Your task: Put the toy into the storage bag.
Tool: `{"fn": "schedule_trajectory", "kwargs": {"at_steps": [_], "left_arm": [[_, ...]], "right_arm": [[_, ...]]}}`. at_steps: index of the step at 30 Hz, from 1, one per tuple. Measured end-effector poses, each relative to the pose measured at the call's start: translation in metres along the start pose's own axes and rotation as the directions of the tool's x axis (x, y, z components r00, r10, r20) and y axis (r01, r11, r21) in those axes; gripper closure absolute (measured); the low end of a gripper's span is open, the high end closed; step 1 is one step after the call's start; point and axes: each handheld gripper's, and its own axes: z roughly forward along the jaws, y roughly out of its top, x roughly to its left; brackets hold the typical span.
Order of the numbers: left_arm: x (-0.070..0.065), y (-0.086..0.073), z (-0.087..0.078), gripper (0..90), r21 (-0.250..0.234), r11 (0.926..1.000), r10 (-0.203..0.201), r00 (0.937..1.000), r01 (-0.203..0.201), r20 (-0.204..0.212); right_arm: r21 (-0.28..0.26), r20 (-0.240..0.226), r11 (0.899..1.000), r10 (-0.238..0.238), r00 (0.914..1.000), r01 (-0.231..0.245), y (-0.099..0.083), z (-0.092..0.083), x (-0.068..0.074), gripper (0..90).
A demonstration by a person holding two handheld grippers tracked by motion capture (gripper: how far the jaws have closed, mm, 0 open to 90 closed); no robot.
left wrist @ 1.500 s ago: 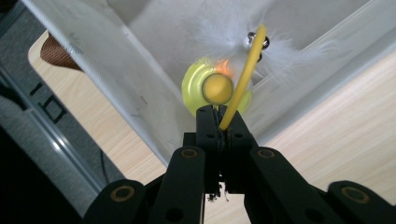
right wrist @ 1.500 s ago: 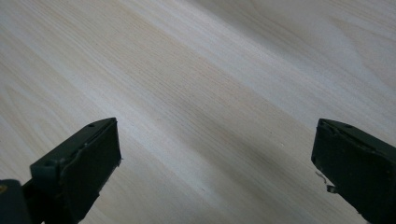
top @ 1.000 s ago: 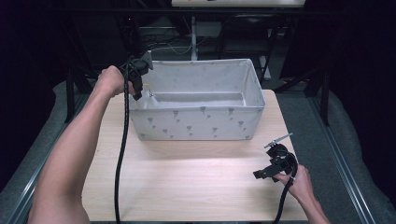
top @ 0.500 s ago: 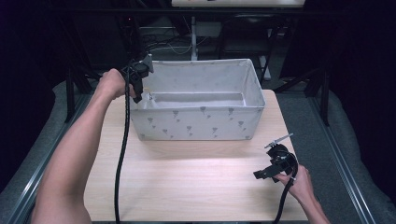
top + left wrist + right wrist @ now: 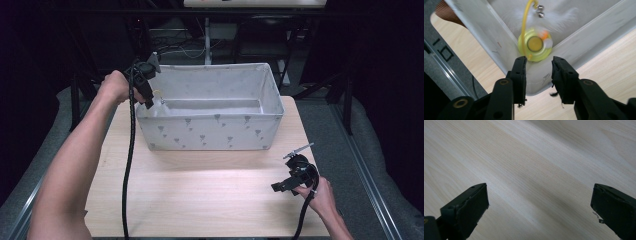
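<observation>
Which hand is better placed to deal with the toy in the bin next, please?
Left. The left gripper hovers over the bin corner, its jaws just opened, right above the yellow toy. The right gripper rests open on the table, far from it.

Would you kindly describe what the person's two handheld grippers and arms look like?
Both are black tools. The left gripper has two blocky black jaws with round bolt holes, a grey plate on top and a thick black cable. The right gripper has wide flat-faced jaws, its own black cable, and a thin grey plate. The forearms are bare, sleeveless.

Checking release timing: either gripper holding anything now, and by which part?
Nothing held. Left gripper has just opened above the yellow feather toy in the bin's corner; right gripper open.
</observation>
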Motion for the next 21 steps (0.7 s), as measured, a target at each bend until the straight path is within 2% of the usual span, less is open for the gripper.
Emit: {"fn": "schedule_trajectory", "kwargs": {"at_steps": [3, 5, 6, 7, 10, 13, 14, 19, 21], "left_arm": [[0.000, -0.003, -0.008, 50.7, -0.014, 0.9999, -0.009, 0.9996, 0.009, -0.026], [0.000, -0.005, -0.011, 44.6, -0.020, 0.9998, -0.009, 0.9997, 0.008, -0.024], [0.000, -0.007, -0.015, 44.6, -0.026, 0.9996, -0.012, 0.9994, 0.011, -0.033], [-0.001, -0.009, -0.020, 36.6, -0.042, 0.9990, -0.017, 0.9994, 0.015, -0.032], [-0.003, -0.015, -0.029, 27.2, -0.065, 0.9978, -0.013, 0.9994, 0.011, -0.033], [-0.005, -0.019, -0.035, 23.5, -0.077, 0.9971, -0.005, 0.9991, 0.001, -0.041], [-0.007, -0.023, -0.040, 18.9, -0.087, 0.9962, -0.004, 0.9992, 0.000, -0.040], [-0.012, -0.034, -0.051, 14.6, -0.129, 0.9916, -0.007, 0.9992, 0.002, -0.039], [-0.015, -0.044, -0.056, 13.1, -0.146, 0.9892, 0.000, 0.9989, -0.007, -0.047]], "right_arm": [[-0.001, 0.000, 1.000, 0.000, 1.0000, 0.000, 0.000, 0.000, 0.000, 1.0], [-0.001, 0.001, 1.000, 0.000, 1.0000, 0.000, 0.000, 0.000, 0.000, 1.0], [0.002, 0.001, 1.000, 0.001, 1.0000, -0.001, 0.000, 0.000, 0.000, 1.0], [0.001, 0.001, 1.000, 0.001, 1.0000, -0.001, 0.000, 0.000, 0.000, 1.0], [0.000, 0.000, 1.000, 0.000, 1.0000, 0.000, 0.000, 0.000, 0.000, 1.0], [0.000, 0.000, 1.000, 0.000, 1.0000, 0.000, 0.000, 0.000, 0.000, 1.0], [-0.001, 0.000, 1.000, 0.000, 1.0000, 0.000, 0.000, 0.000, 0.000, 1.0], [0.003, 0.001, 1.000, 0.001, 1.0000, -0.001, 0.000, 0.000, 0.001, 1.0], [0.003, 0.000, 1.000, 0.001, 1.0000, -0.001, 0.000, 0.000, 0.001, 1.0]]}}
